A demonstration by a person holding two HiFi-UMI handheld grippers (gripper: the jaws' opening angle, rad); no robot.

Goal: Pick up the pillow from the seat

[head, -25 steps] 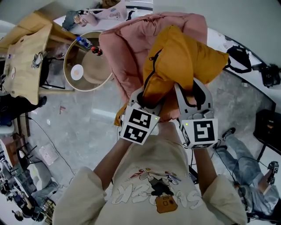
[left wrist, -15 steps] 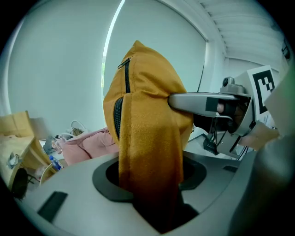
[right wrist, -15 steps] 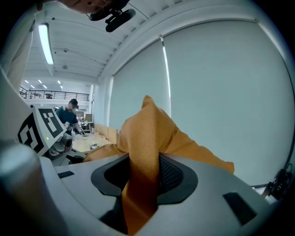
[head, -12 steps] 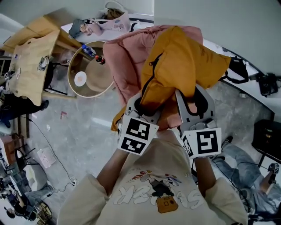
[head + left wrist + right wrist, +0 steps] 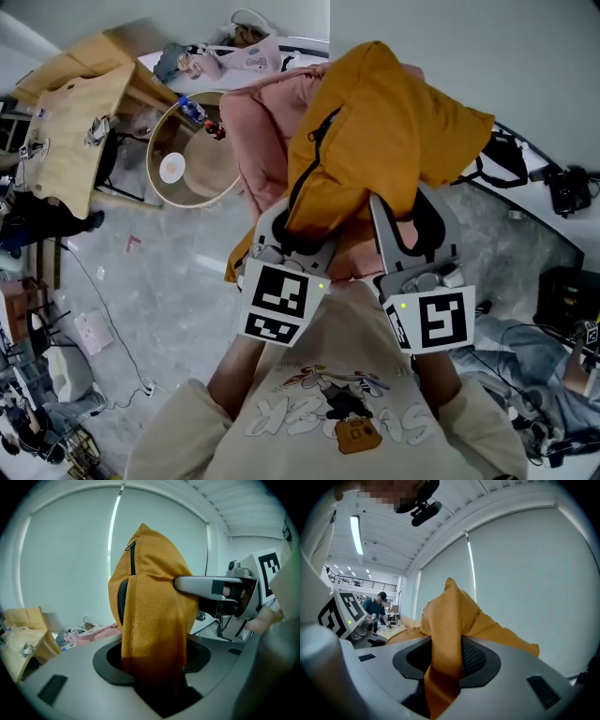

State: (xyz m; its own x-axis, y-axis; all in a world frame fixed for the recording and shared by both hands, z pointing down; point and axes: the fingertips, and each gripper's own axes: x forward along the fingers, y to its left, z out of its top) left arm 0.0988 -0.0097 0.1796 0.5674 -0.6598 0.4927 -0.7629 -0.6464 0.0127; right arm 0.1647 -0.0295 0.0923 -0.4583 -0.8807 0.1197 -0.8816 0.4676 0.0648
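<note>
Lifting is the step in hand, I think. Far left there's a wood table & a round tub beside it, not part of the job. Next comes the left gripper. Its jaws are part shut & pinch a thick fold of the orange pillow, near the black zip. The pillow is up in the air w/ the pink seat behind & under it. I can't tell from the top if a corner touches the seat. Then the right gripper: its jaws squeeze a thin fold of the same pillow. So the pillow looks picked up, or v. nearly. The next move prob. needs tight grips & both hands going up together, so the pillow clears the seat & doesn't slip.
</note>
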